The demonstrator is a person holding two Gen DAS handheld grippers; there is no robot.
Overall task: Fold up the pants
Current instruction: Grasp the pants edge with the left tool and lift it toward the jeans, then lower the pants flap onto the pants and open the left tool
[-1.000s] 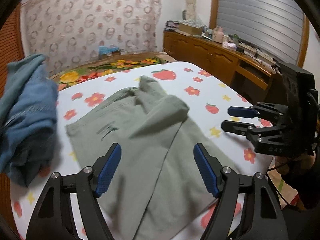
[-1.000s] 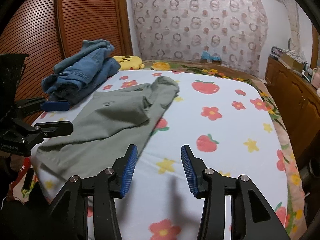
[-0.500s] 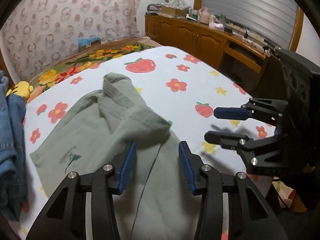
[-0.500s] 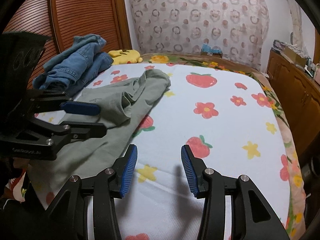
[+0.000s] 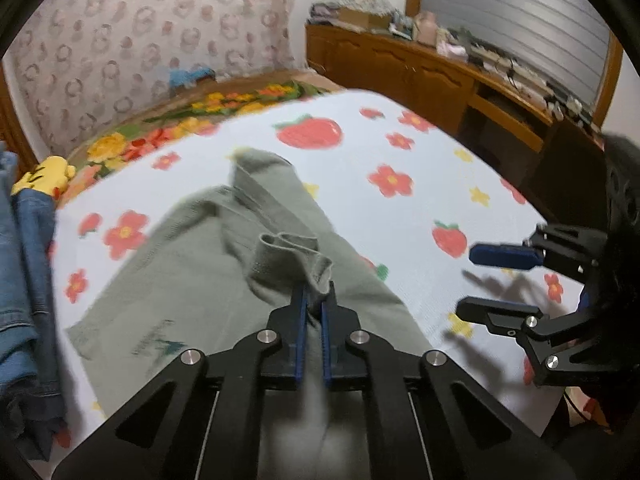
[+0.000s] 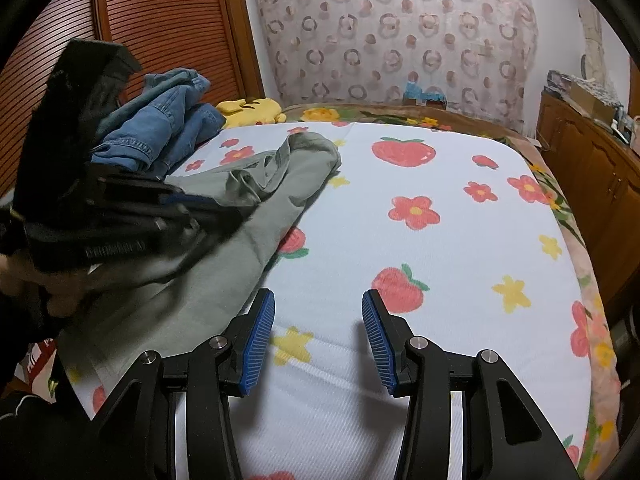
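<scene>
Pants [image 5: 224, 280], grey-green, lie spread over the near-left part of the bed [image 5: 420, 208], on a white cover printed with strawberries and flowers. From my left wrist view I see the left hand-held gripper [image 5: 314, 300] clamped on a raised, bunched fold of the fabric; its blue pads [image 5: 301, 320] have come almost together with the cloth pinched between them at the tips. The fold stands up from the rest of the garment, which lies flatter around it, with one narrow end reaching toward the far side of the bed.

In my right wrist view the right hand-held gripper [image 6: 318, 340] hangs over bare cover with its jaws apart and nothing between them. The edge of the pants is just to the left of its left pad [image 6: 258, 344]. From the left camera I see that same gripper at the right edge, well apart from the pinched fold.

A heap of blue denim [image 6: 160, 132] sits at the left side of the bed, touching the far-left edge of the pants. A yellow plush toy [image 6: 252, 110] lies just beyond it. A wooden sideboard [image 5: 420, 76] with clutter on top runs along the right-hand wall.
</scene>
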